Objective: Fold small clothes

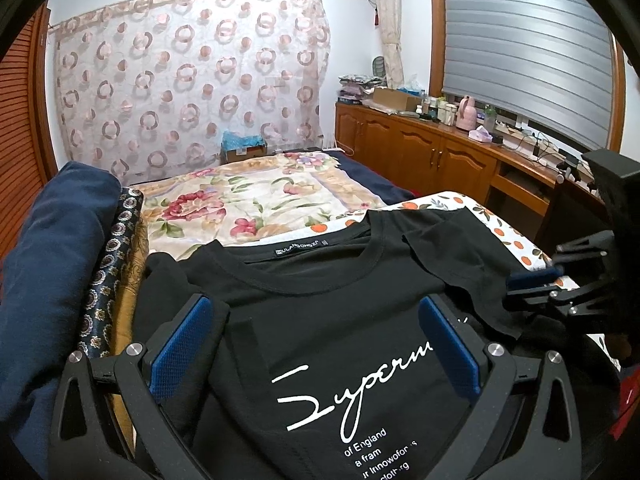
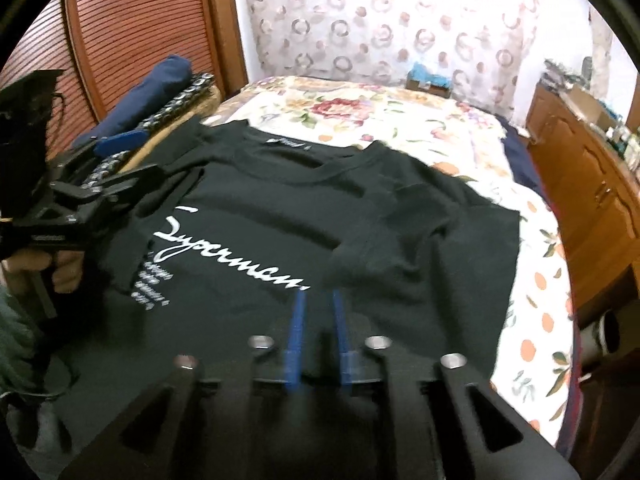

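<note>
While the bed (image 1: 256,196) under its floral quilt carries everything, a black T-shirt (image 1: 340,304) lies face up at its near end on an orange-print sheet (image 2: 536,288) — white "Superman" script showing, both sleeves folded inward over the body. Left tool (image 1: 316,344): fingers spread wide over the chest print, pinching nothing. Right tool (image 2: 318,300): blue pads nearly together above the shirt's lower part — frame blurred, grip on cloth cannot be told.

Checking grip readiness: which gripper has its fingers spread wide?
The left gripper: its blue pads sit far apart over the black T-shirt; the right gripper is nearly closed.
</note>
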Demonstrator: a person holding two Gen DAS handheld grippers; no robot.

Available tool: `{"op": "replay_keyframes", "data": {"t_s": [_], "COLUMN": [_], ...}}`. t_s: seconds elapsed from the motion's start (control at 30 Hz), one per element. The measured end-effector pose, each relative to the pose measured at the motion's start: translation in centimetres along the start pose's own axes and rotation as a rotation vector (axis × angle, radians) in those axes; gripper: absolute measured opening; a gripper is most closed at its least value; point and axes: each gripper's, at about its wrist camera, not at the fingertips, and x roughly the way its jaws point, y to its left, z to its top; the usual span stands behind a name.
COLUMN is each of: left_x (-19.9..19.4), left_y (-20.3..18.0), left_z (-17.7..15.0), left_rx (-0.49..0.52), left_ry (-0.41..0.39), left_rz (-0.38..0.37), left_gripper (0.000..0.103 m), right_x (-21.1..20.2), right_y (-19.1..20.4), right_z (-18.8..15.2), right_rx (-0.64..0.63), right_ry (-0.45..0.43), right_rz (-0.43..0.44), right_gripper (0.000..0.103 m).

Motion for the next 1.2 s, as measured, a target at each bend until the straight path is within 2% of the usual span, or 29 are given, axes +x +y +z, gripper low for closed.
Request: {"op": "replay_keyframes", "data": {"t_s": [0.07,0.27,0.4,0.53,0.77,0.9,0.97,1.1,1.2], "left_x": [-0.1,-1.3,-1.9,-2.1,0.3,3.2,4.7,7.5,8.8], "left_y": [0.3,3.3,6.0,7.8,7.1,5.9,5.6,5.8,5.6], "left_z": [0.0,0.6,0.7,0.8,1.6,1.8,1.9,1.7,1.2], "left_rx": [-0.003,-0.03,-0.02,-0.008,0.021,0.06,0.064,0.067,0.099], "left_ry": [0.002,0.003,0.048,0.097,0.199,0.278,0.333,0.431,0.475], "left_rz": [0.004,0.068,0.151,0.204,0.151,0.161,0.195,0.235,0.28], "left_gripper": [0.103,0.102,0.093,0.076,0.045,0.043,0.038,0.038,0.038], "right_x": [0.2,1.1,2.9,5.0,6.4,6.3,6.4,6.3,6.3], "right_y": [-0.5,-2.7,-4.4,-5.4,-6.1,-6.2,-6.5,-6.9,-7.0], "right_z": [0.4,1.2,1.2,1.1,1.0,1.0,1.0,0.9,0.9], "right_rx": [-0.003,-0.04,-0.05,-0.037,0.018,0.034,0.033,0.042,0.038], "right_ry": [-0.016,-0.047,-0.043,-0.02,-0.023,-0.02,-0.02,-0.021,-0.022], "right_rz": [-0.025,-0.11,-0.146,-0.164,-0.11,-0.1,-0.109,-0.101,-0.105], "right_gripper": [0.049,0.059,0.06,0.06,0.06,0.062,0.063,0.064,0.064]}}
